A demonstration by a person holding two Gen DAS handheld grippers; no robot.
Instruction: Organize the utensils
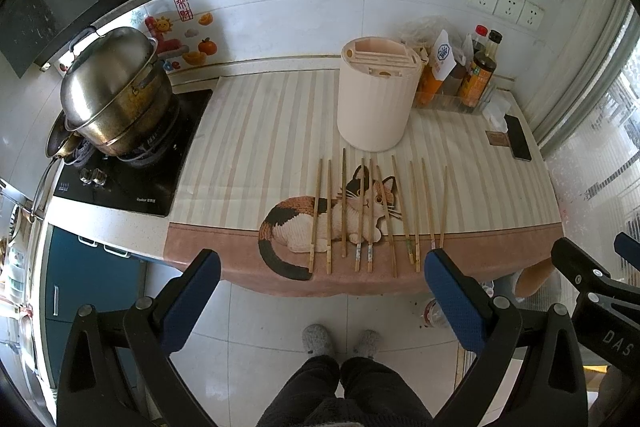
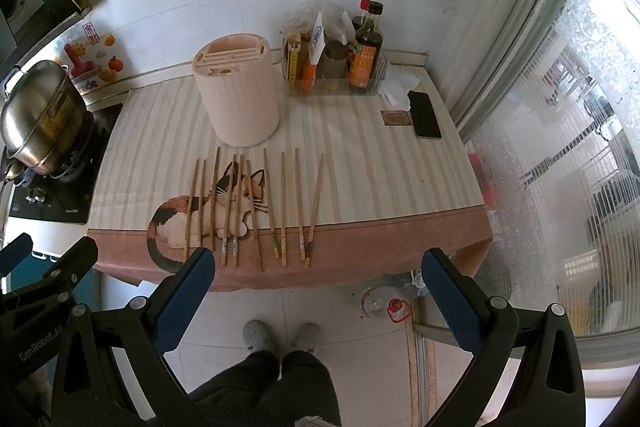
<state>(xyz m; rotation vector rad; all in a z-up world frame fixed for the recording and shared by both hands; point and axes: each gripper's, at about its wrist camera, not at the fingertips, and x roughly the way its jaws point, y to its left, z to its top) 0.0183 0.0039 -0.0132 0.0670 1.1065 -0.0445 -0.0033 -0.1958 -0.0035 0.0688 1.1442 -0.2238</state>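
Left gripper [image 1: 322, 277] and right gripper [image 2: 318, 275]: spread wide, empty. Chopsticks [image 1: 362, 215] ahead, side by side on cloth [image 1: 248, 131]; holder [image 1: 376, 95] beyond. Risk: pinching two neighbouring sticks, or rolling one off near edge.

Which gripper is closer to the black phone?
The right gripper. The phone lies at the table's far right, ahead of it. The left gripper is further left, facing the chopsticks.
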